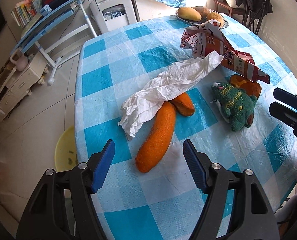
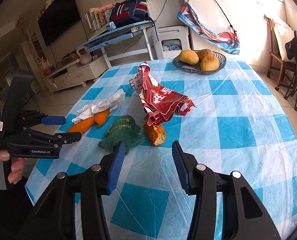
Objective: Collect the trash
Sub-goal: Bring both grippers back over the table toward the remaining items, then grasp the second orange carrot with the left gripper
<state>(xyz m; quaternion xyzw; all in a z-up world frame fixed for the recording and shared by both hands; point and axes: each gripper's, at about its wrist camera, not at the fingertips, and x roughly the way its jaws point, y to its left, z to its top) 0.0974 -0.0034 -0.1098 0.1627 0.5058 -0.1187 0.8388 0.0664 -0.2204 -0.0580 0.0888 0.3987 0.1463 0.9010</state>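
Trash lies on a blue-and-white checked table (image 1: 208,180). It includes a crumpled white tissue (image 1: 168,86) (image 2: 102,106), a long orange peel (image 1: 158,136) (image 2: 82,127) with a shorter piece (image 1: 183,104) beside it, a torn red-and-white wrapper (image 1: 218,48) (image 2: 162,102) and a bread end (image 2: 155,133). A green knitted cloth (image 1: 236,106) (image 2: 124,132) lies by the bread. My left gripper (image 1: 148,143) (image 2: 72,127) is open just above the long peel's near end, not touching it. My right gripper (image 2: 148,143) (image 1: 273,99) is open near the green cloth, with nothing between its fingers.
A dark bowl (image 2: 188,69) of mangoes stands at the table's far side. A yellow basin (image 1: 65,152) sits on the floor by the table's left edge. Beyond are a blue desk (image 2: 116,34), a white appliance (image 2: 171,40) and chairs (image 2: 282,64). A hand (image 2: 6,166) holds the left gripper's handle.
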